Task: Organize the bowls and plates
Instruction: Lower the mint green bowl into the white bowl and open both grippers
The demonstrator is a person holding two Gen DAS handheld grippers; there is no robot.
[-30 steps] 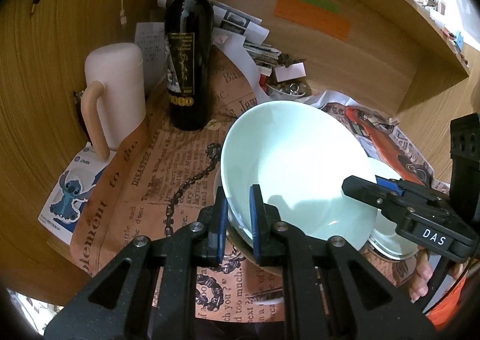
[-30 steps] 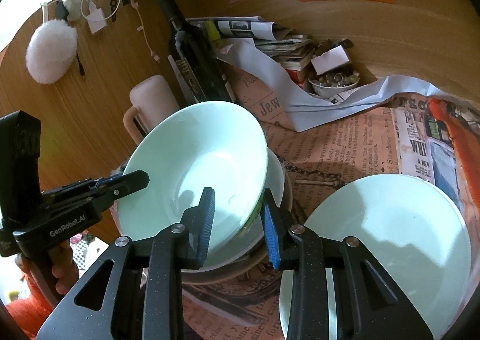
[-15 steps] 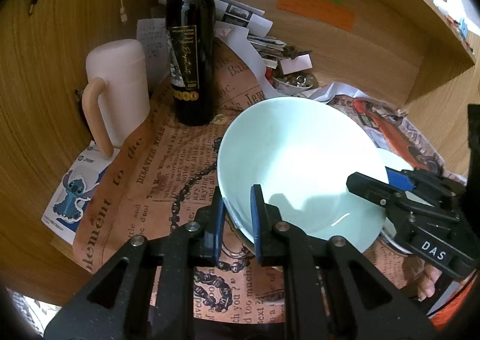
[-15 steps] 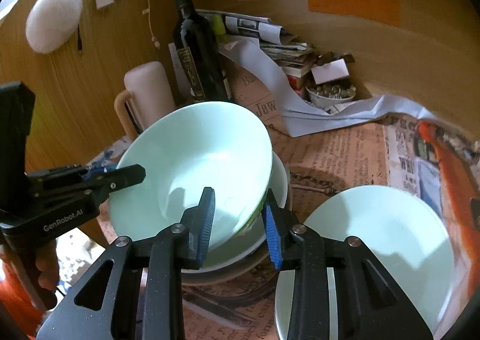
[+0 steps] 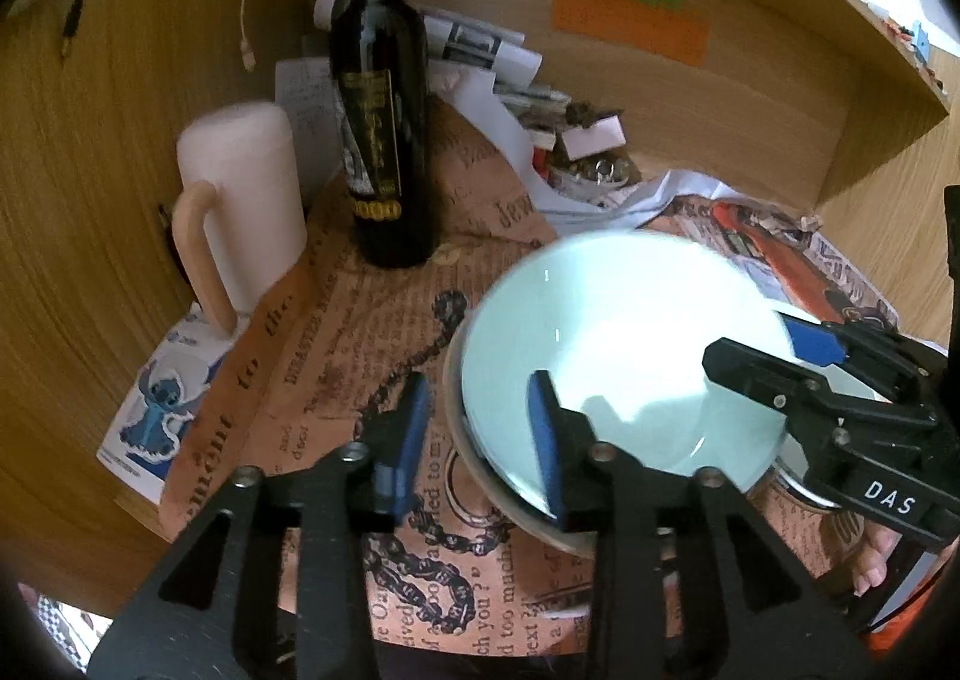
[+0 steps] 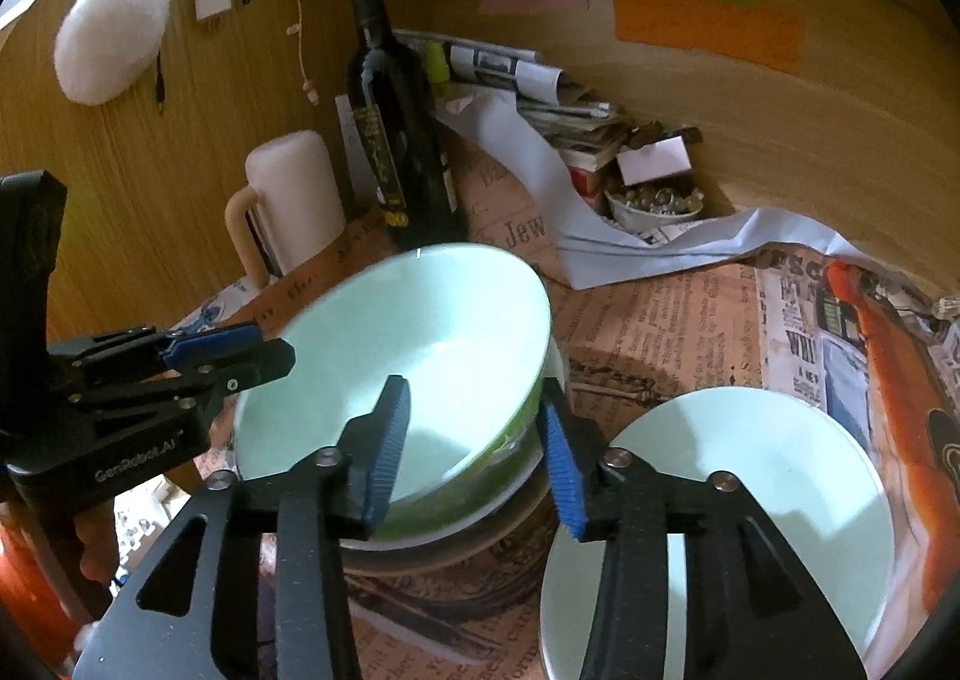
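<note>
A pale green bowl (image 5: pixel 624 356) (image 6: pixel 420 356) sits tilted on a stack of bowls and a brown plate (image 6: pixel 456 530). My left gripper (image 5: pixel 477 434) is open, its fingers on either side of the bowl's near rim, not gripping. My right gripper (image 6: pixel 474 440) is open too, astride the opposite rim. Each gripper shows in the other's view, left (image 6: pixel 228 356) and right (image 5: pixel 780 356). A pale green plate (image 6: pixel 738 506) lies flat to the right of the stack.
A dark wine bottle (image 5: pixel 384 140) and a pink lidded mug (image 5: pixel 246 206) stand behind the stack at the left. A small bowl of trinkets (image 6: pixel 654 203) and paper piles sit at the back. Wooden walls enclose the printed newspaper mat (image 5: pixel 336 344).
Both grippers have opened and let go of the top bowl's rim. The bowl has dropped lower onto the stack.
</note>
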